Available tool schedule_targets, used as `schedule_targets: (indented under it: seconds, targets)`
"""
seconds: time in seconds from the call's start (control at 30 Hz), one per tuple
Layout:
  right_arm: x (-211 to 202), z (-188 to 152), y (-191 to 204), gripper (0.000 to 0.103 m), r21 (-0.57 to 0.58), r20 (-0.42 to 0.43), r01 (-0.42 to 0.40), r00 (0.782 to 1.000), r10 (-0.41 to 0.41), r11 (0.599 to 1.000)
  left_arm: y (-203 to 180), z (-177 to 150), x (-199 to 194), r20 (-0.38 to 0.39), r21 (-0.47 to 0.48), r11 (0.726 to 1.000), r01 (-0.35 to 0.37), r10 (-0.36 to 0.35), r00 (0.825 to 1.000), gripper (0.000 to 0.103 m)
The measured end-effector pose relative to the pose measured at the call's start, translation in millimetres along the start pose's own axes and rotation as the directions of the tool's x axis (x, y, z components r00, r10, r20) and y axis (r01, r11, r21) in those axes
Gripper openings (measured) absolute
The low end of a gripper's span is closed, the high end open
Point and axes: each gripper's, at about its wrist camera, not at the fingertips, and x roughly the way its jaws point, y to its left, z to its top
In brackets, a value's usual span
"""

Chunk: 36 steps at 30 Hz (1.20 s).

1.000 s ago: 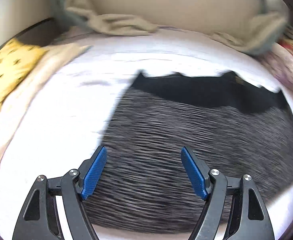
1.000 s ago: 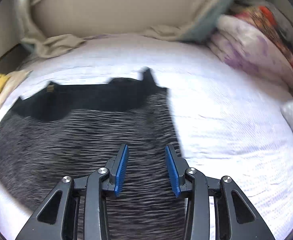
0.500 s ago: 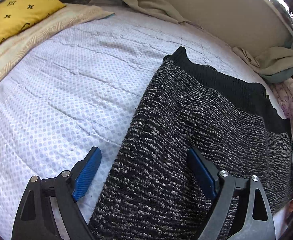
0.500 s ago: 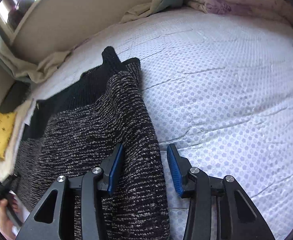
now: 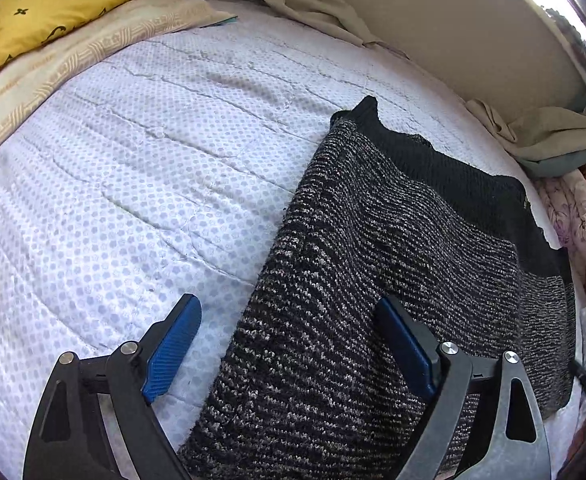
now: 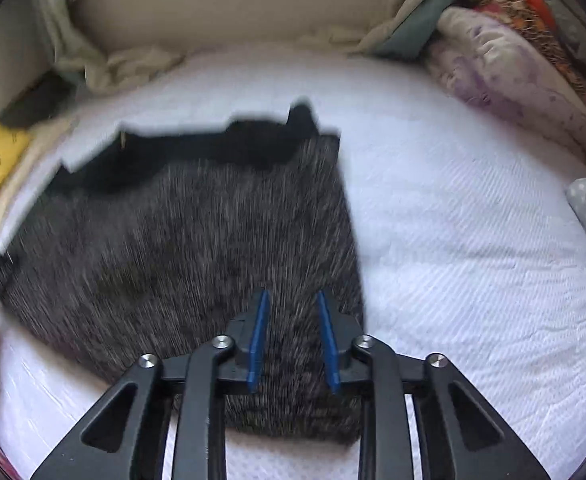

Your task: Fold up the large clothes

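A black and grey knitted garment (image 5: 393,272) with a plain black band along its far edge lies flat on the white bed. It also shows in the right wrist view (image 6: 197,248), which is blurred. My left gripper (image 5: 289,344) is open wide and straddles the garment's left edge, low over it. My right gripper (image 6: 293,344) is open with a narrow gap, above the garment's near right corner. Neither holds anything.
The white quilted mattress (image 5: 133,184) spreads to the left. A yellow pillow (image 5: 45,12) on a beige blanket lies at the far left. Beige cloth (image 5: 553,136) and a floral bundle (image 6: 513,72) sit along the headboard side and right.
The right wrist view has swung from a tilted angle back to level over the garment's near right corner and is now blurred. The left gripper has barely moved.
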Motion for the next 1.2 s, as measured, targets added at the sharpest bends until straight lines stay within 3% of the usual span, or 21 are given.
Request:
schedule_targets:
  seconds: [0.2,0.4,0.5,0.57,0.63,0.7,0.87,0.97,1.1,1.2]
  targets:
    - [17,-21,-4,0.017,0.003,-0.032,0.038,0.999,-0.038,0.999,3,4,1,0.009,-0.016,1.0,-0.01,0.011,1.0,0.093]
    - [23,-47,20,0.02,-0.109,0.125,0.166,0.98,-0.152,0.98,-11,1,5,0.024,-0.02,0.999,-0.027,0.028,0.999,0.094]
    - [21,-53,29,0.02,-0.139,0.135,0.21,0.972,-0.192,0.968,-10,3,5,0.009,-0.042,0.999,-0.009,0.01,1.0,0.094]
    - [19,-50,27,0.02,-0.128,0.108,0.191,0.978,-0.178,0.973,-6,5,2,-0.011,-0.072,0.997,0.016,-0.017,1.0,0.093]
    - [12,-37,21,0.023,-0.087,0.029,0.131,0.991,-0.129,0.988,-2,7,-2,-0.028,-0.095,0.995,0.039,-0.042,0.999,0.092]
    - [-3,-29,17,0.036,-0.035,-0.007,0.068,0.998,-0.069,0.997,1,8,-8,-0.034,-0.12,0.991,0.062,-0.067,0.997,0.091]
    - [-41,-32,40,0.04,-0.051,0.086,-0.023,0.996,0.028,0.998,11,8,-32,-0.016,-0.152,0.982,0.115,-0.119,0.993,0.091]
    - [-38,-37,55,0.04,-0.053,0.07,-0.117,0.99,0.12,0.992,16,7,-50,0.006,-0.131,0.986,0.106,-0.106,0.994,0.091]
    - [-20,-42,72,0.04,-0.09,0.011,-0.13,0.991,0.131,0.987,29,-3,-73,0.036,-0.181,0.974,0.137,-0.133,0.991,0.091]
    - [0,-41,79,0.04,-0.142,-0.012,-0.085,0.996,0.084,0.986,37,-13,-76,0.017,-0.228,0.96,0.161,-0.162,0.987,0.09]
